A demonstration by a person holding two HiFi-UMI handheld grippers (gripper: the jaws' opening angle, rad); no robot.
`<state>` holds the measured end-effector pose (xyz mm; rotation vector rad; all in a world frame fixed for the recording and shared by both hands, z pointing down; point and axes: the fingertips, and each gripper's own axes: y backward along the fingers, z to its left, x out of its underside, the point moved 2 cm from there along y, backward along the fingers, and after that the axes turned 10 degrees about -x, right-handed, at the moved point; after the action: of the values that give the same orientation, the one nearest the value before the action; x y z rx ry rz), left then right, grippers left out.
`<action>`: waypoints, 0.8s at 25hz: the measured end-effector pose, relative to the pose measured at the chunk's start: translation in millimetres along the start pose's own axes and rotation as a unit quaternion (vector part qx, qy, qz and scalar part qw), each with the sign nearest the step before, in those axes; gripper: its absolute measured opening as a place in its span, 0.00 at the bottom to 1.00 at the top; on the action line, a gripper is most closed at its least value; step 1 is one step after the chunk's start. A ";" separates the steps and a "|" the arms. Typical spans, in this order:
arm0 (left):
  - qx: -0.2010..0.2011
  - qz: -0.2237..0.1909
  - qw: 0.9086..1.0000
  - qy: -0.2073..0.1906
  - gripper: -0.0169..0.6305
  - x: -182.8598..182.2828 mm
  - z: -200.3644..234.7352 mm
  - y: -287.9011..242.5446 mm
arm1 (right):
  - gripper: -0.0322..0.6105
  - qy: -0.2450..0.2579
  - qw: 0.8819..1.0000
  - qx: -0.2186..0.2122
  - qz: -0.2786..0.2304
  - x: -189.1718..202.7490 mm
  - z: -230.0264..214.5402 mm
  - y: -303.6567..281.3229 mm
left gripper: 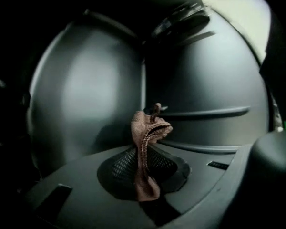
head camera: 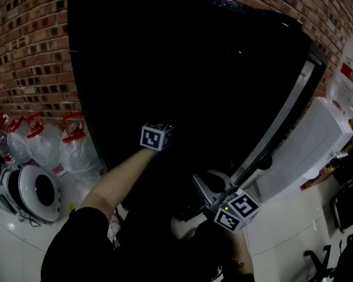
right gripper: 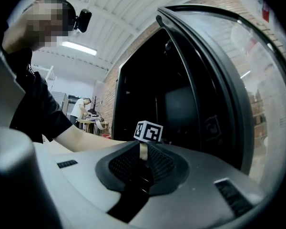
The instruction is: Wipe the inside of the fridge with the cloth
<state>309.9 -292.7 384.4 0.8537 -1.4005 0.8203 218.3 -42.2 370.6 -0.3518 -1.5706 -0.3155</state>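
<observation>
The left tool is inside the open fridge. Its jaws are pressed fully together on the brownish cloth. The cloth stands up from the pinch as a crumpled, stitched-edge tuft, and a short tail hangs back over the jaw base. In the left gripper view, the grey inner walls lie straight ahead of that tuft. The left wall and the right wall meet at an upright corner seam just above and behind the cloth, and a shallow ledge runs level along the right wall. The cloth looks near the walls, but whether it touches either one cannot be told. From the head view, only the left tool's marker cube and the bare forearm show against the black interior. The right tool sits lower and outside the fridge, by the silver edge of the fridge door. Its jaws are together with nothing between them. This makes the left arm clearly the nearer one and the one carrying the wiping thing. I judge that the next stroke depends on pushing the tuft forward until it bears flat on a wall. It would then be dragged along the ledge's long axis, sideways, rather than poked into the corner, where so little cloth stands clear that the jaws themselves could scrape.
</observation>
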 end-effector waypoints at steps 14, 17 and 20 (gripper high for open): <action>0.031 -0.125 0.992 -0.009 0.10 -69.2 -23.9 203.8 | 0.14 0.024 0.998 0.004 -0.058 -17.0 22.0 9.4; 0.020 -0.136 0.991 -0.002 0.10 -67.1 -17.5 243.7 | 0.14 0.035 0.998 0.004 -0.056 -10.5 25.8 16.6; 0.010 -0.151 0.989 0.002 0.10 -62.1 -10.5 276.2 | 0.08 0.032 0.997 0.014 -0.073 -11.2 20.9 20.7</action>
<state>71.0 -151.3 327.6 1.0485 -1.2219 0.6045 208.0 -15.1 358.5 -0.2032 -1.5390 -0.4144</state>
